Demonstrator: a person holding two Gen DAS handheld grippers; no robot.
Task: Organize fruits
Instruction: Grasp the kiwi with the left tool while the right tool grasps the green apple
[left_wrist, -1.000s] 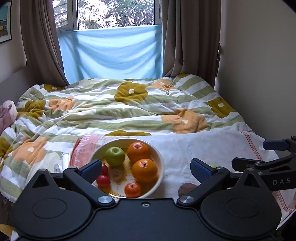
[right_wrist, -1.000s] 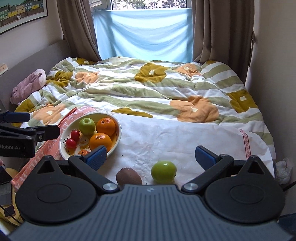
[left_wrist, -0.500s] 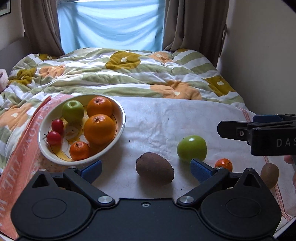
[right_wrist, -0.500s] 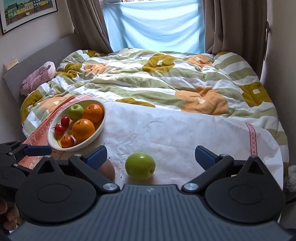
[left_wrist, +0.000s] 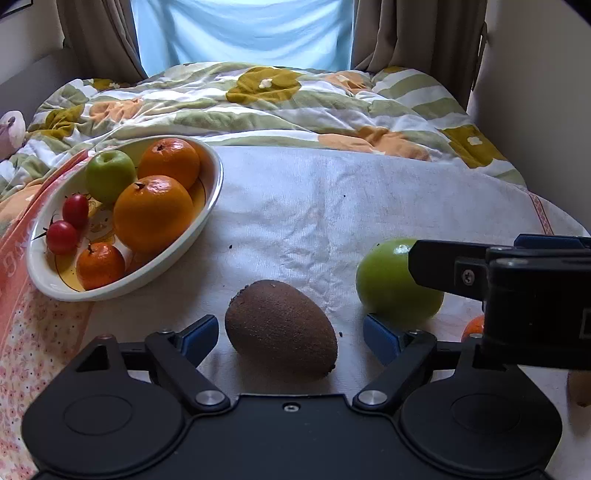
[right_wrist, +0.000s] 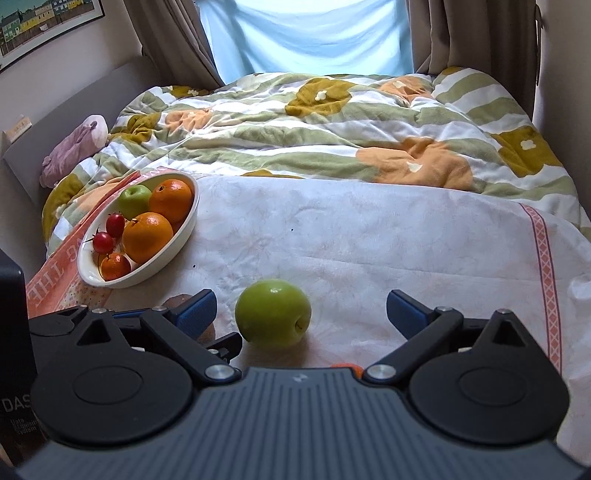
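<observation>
hovering low with left tool (left_wrist: 290, 334) spread wide around kiwi (left_wrist: 280, 334) on the white cloth (left_wrist: 332, 206), not touching. right tool (right_wrist: 301, 314) also gaping, green apple (right_wrist: 273, 312) between its fingers. bowl (left_wrist: 177, 266) sitting off left.

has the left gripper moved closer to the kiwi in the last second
Yes. A second ago its camera saw only the bowl ahead; now the left gripper is lower and further right, open, with the kiwi between its fingers.

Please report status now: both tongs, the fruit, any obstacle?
Left tongs open around kiwi, not gripping. Right tongs open behind green apple. Bowl unobstructed.
</observation>
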